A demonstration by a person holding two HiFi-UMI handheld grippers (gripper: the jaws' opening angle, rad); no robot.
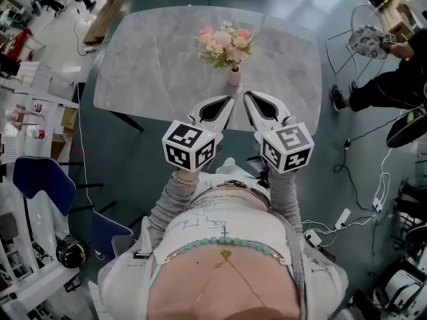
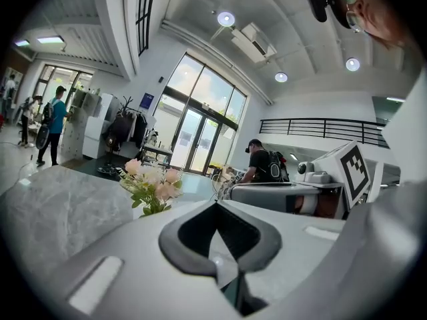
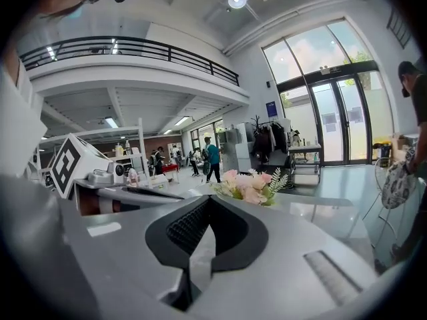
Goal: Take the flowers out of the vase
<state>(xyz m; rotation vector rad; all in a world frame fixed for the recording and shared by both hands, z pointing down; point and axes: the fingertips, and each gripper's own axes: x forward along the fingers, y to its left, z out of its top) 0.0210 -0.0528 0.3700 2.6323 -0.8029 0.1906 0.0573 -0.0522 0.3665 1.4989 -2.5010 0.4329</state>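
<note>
A bunch of pink and cream flowers (image 1: pixel 225 44) stands upright in a small pale vase (image 1: pixel 233 77) near the front middle of the grey marble table (image 1: pixel 153 65). Both grippers hover side by side just short of the table's near edge, pointing at the vase. My left gripper (image 1: pixel 229 99) has its jaws together with nothing between them. My right gripper (image 1: pixel 247 95) is likewise shut and empty. From the left gripper view the flowers (image 2: pixel 152 182) sit ahead to the left of its closed jaws (image 2: pixel 215 204). The right gripper view has the flowers (image 3: pixel 250 185) just beyond its closed jaws (image 3: pixel 209 199).
A person (image 1: pixel 390 79) sits right of the table beside a wire-frame stand (image 1: pixel 363 35). Blue chairs (image 1: pixel 43 179) stand at the left. Cables and a power strip (image 1: pixel 340 219) lie on the floor at the right. Other people stand in the hall behind.
</note>
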